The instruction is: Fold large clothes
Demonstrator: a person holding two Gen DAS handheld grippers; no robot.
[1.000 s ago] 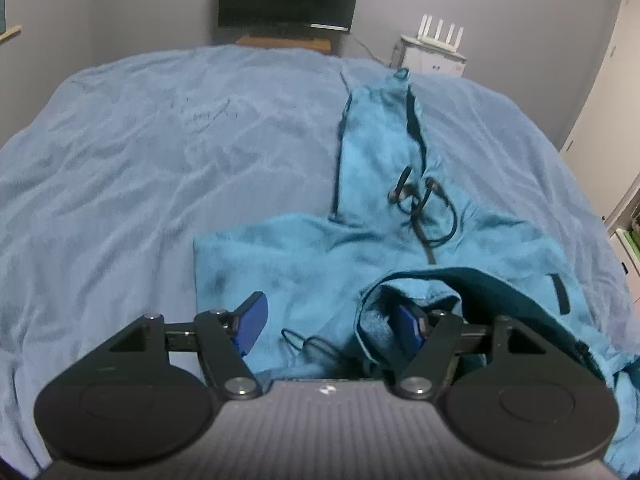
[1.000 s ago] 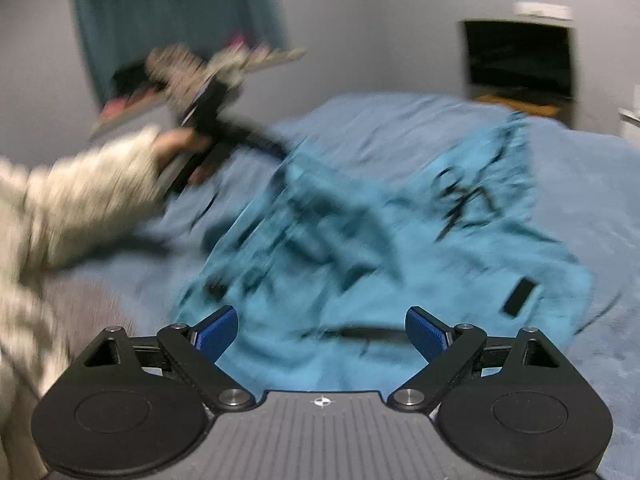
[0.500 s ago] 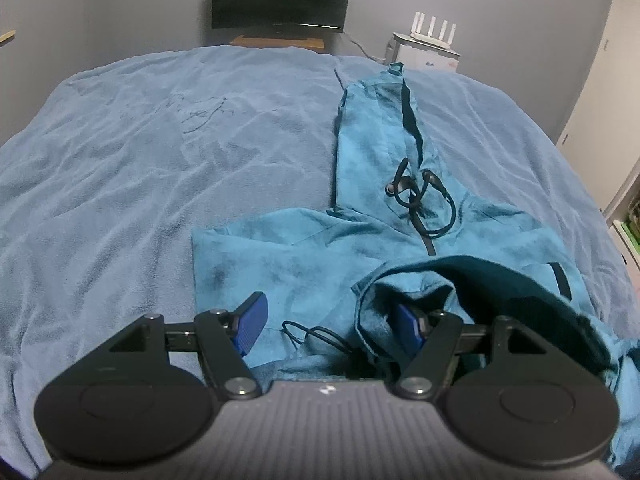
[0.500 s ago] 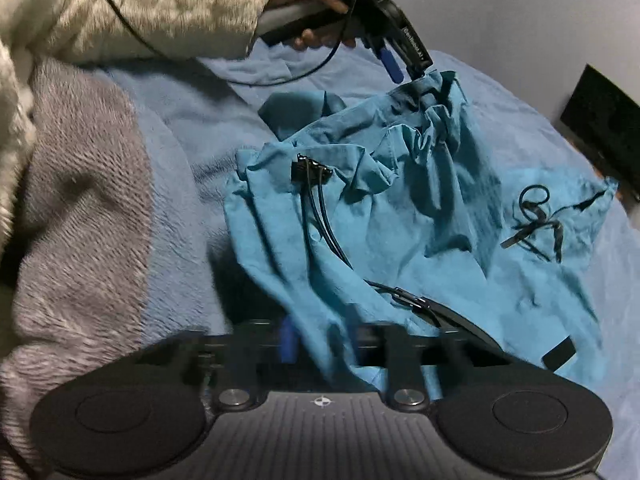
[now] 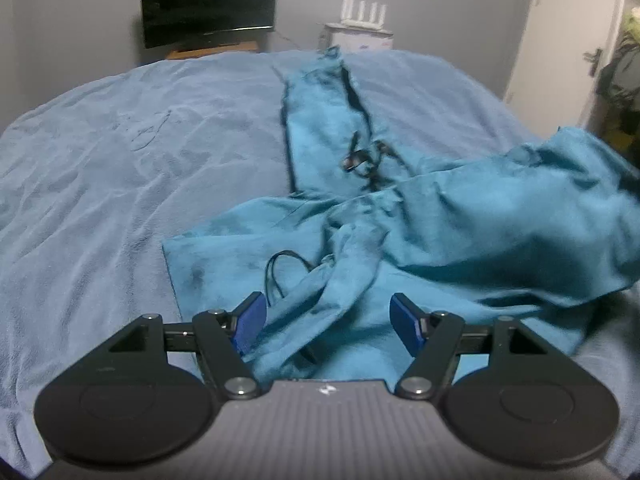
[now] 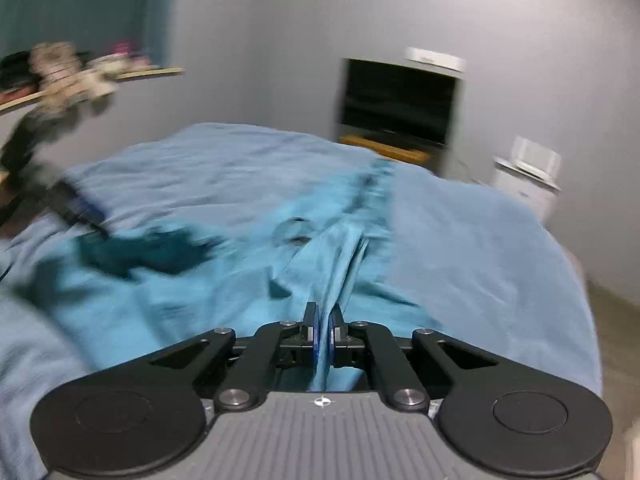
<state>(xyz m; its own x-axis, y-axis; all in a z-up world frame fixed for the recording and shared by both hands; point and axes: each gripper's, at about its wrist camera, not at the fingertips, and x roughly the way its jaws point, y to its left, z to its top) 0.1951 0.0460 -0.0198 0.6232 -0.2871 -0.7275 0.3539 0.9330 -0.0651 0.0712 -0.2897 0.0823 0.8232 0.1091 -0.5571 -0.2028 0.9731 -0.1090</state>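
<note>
A large teal garment (image 5: 460,232) with black drawstrings (image 5: 280,268) lies crumpled on a blue bedspread (image 5: 120,160). One long part reaches toward the far edge. My left gripper (image 5: 328,320) is open just above the near hem, with a twisted fold of cloth lying loosely between its blue pads (image 5: 250,320). My right gripper (image 6: 323,320) is shut on a pinched edge of the teal garment (image 6: 224,280), which runs taut from its pads. This view is blurred; the left gripper (image 6: 80,208) shows as a dark smear at the left. The garment's right side is lifted off the bed.
A dark TV (image 5: 208,8) on a wooden stand and a white router (image 5: 360,20) on a box stand against the far wall. A white door (image 5: 568,40) is at the right. A wall shelf (image 6: 80,72) with clutter hangs at the left. Bare bedspread (image 6: 460,248) lies around the garment.
The right gripper closed on the garment's edge and swung, raising the garment's right side. The left gripper sank a little and rolled; its right pad is no longer inside the cloth fold.
</note>
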